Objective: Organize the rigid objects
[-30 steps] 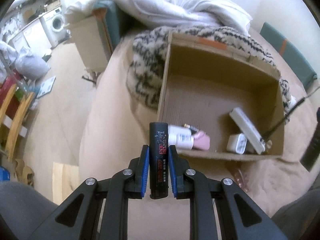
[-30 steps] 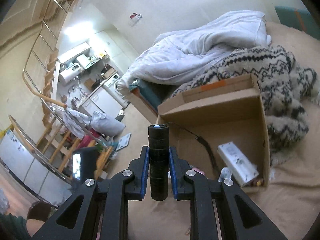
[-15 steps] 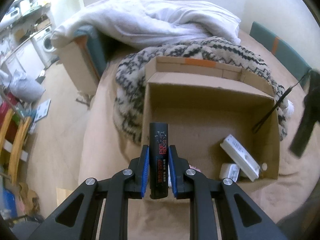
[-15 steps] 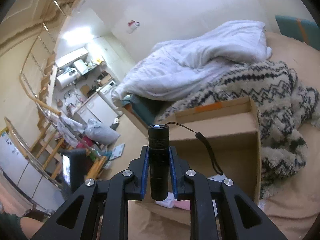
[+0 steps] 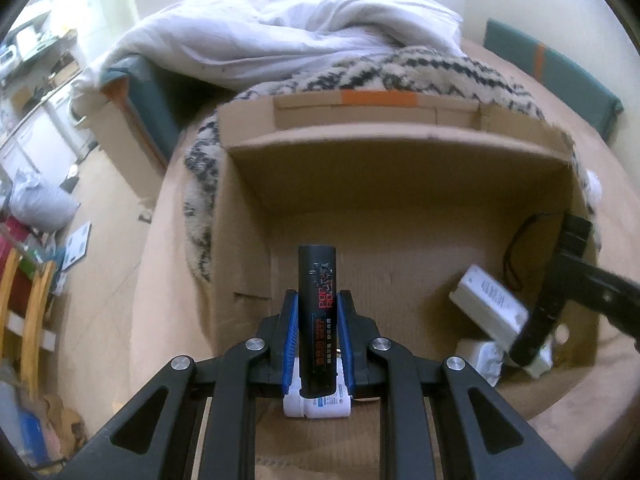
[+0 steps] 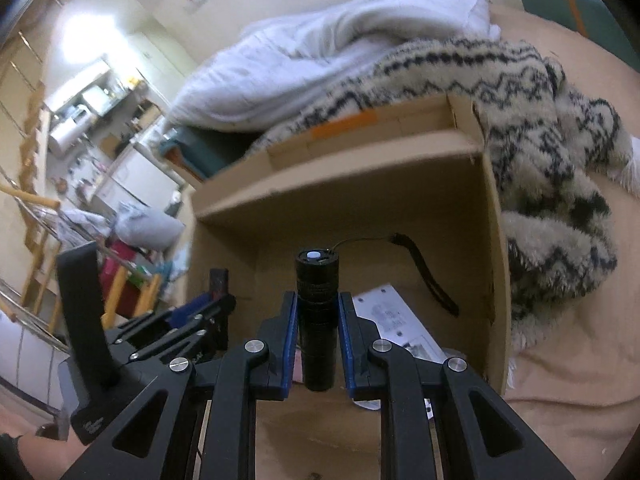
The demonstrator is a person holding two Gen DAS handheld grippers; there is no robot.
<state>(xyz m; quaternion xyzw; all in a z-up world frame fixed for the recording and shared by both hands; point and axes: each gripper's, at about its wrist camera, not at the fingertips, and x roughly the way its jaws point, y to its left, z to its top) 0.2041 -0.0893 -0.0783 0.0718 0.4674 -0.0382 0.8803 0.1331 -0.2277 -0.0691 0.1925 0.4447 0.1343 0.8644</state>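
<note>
Left gripper (image 5: 317, 334) clamping a black printed cylinder (image 5: 317, 320) upright between blue pads, hanging over the near left part of the open cardboard box (image 5: 392, 136). Right gripper (image 6: 318, 334) pinching a black flashlight (image 6: 317, 312) the same way, wrist strap (image 6: 432, 276) trailing off toward the box's right wall.

Already lying on the box floor: a white bottle (image 5: 320, 404) directly under the left jaws, a flat white device (image 5: 486, 304) and a small white adapter (image 5: 480, 360) toward the near right corner.

Step in hand, by judgement: lowering both items into the box for release.

Doing it well:
- Sinking each tool until its load sits just above the cardboard before letting go (both round, both likely to roll).
- Steering the cylinder beside the white bottle, not on top of it.
- Setting the flashlight onto bare floor clear of the flat white device, strap falling inside the wall.
- Keeping the two tools apart, since they are crowding one box opening.
- Tilting loads toward lying flat, avoiding a topple from upright.
</note>
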